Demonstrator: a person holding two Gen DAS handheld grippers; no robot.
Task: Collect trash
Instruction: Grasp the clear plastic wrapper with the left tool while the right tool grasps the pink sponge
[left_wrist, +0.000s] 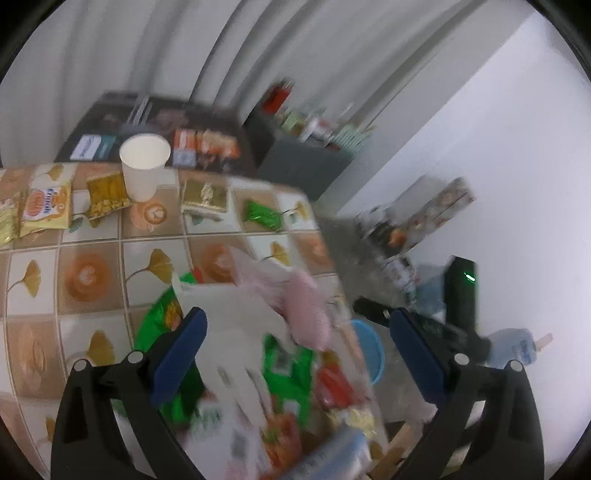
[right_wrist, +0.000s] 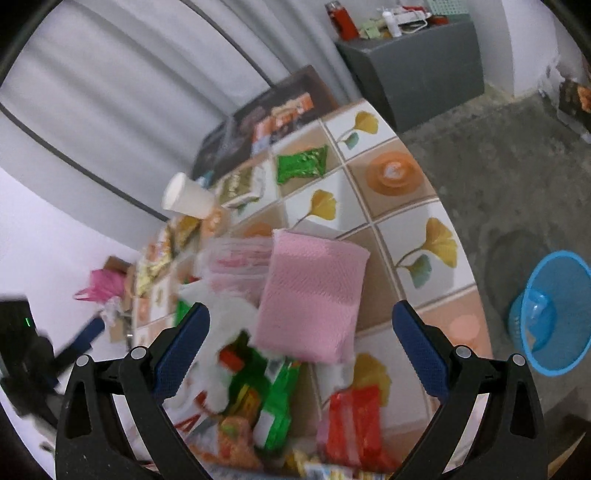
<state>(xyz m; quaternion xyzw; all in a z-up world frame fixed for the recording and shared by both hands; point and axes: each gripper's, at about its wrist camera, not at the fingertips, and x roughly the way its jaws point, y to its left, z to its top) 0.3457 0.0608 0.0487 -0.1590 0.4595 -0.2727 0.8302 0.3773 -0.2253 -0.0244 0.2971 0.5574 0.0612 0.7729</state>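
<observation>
The tiled table (right_wrist: 417, 236) is serving as the landmark, and litter is crowding it: a white paper cup (left_wrist: 144, 166) is standing upright at its far edge, with yellow snack packets (left_wrist: 46, 206) lying beside the cup and a small green wrapper (right_wrist: 302, 162) lying near the far corner. A blue basket (right_wrist: 554, 314) is sitting on the floor, off the table's side, well apart from the wrappers. At the table's near end a heap is blocking the view: a pink napkin pack (right_wrist: 314, 295) is lying on top, with white plastic (left_wrist: 236, 325), green packets (right_wrist: 277, 398) and a red packet (right_wrist: 354, 428) lying around and partly under it. Motion blur is smearing the heap in the left view, so labels are unreadable. The left gripper (left_wrist: 295, 332) is hovering with jaws spread wide, gripping nothing; the right gripper (right_wrist: 301, 332) is likewise standing spread above the heap, empty.
</observation>
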